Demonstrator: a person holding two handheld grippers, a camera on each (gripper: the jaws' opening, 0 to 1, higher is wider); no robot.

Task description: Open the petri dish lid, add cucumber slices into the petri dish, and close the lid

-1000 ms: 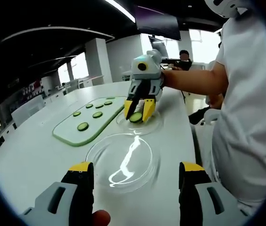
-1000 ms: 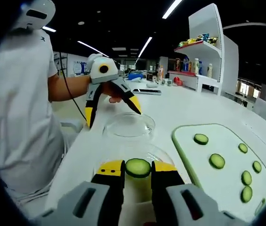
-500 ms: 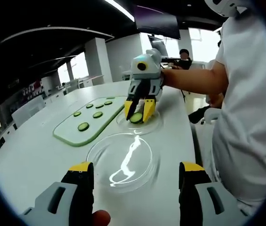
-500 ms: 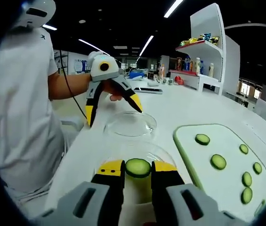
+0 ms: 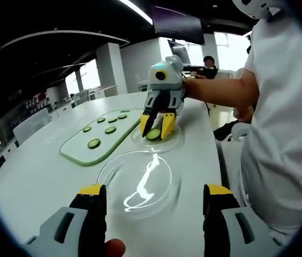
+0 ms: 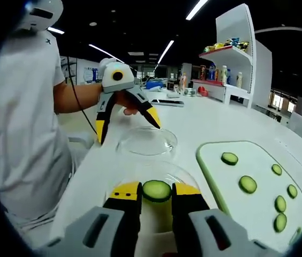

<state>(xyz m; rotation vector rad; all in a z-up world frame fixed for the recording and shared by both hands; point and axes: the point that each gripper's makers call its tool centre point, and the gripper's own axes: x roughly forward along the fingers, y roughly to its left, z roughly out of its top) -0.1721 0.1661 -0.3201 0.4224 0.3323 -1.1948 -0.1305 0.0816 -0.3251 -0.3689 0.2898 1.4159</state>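
Note:
My right gripper (image 6: 157,194) is shut on a round cucumber slice (image 6: 157,190) and holds it just above the clear petri dish (image 6: 188,174). From the left gripper view, the same right gripper (image 5: 154,130) hangs over the dish (image 5: 173,143) with the slice (image 5: 153,134) between its yellow tips. The clear lid (image 5: 138,182) lies on the white table nearer my left gripper (image 5: 155,193), which stands wide open with nothing in it. In the right gripper view, the left gripper (image 6: 127,127) hovers open above the lid (image 6: 146,142).
A pale green cutting board (image 6: 258,168) carrying several cucumber slices lies beside the dish, and shows too as the board (image 5: 81,147). The person in a white shirt (image 5: 285,134) stands at the table's edge. A white shelf (image 6: 231,59) with items is at the back.

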